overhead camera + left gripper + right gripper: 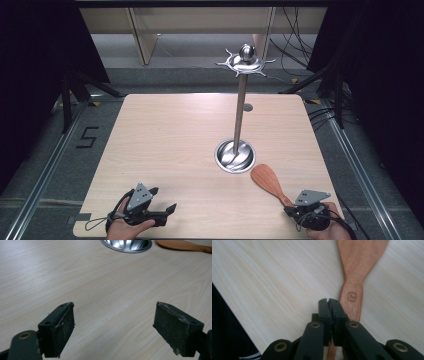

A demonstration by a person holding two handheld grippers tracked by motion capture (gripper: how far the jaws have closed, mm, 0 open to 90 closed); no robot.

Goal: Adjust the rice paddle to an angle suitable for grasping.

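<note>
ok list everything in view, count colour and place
table: 1, light wood, centre
stand: 1, steel, upright pole with hooked top, base on table right of centre
spatula: 1, reddish wood, by the stand base, handle at right claw
cables: several, black, floor beyond table
left claw: 1, black, near left edge, open, nothing in it
right claw: 1, black, near right edge, shut on the spatula handle
hands: 2, bottom edge

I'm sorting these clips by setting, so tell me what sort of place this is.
Probably a lab or recording studio, not a kitchen. A bare wooden table stands between black curtains, with loose cables and a taped number on the grey floor. On it are just a metal stand and a wooden spatula.
</note>
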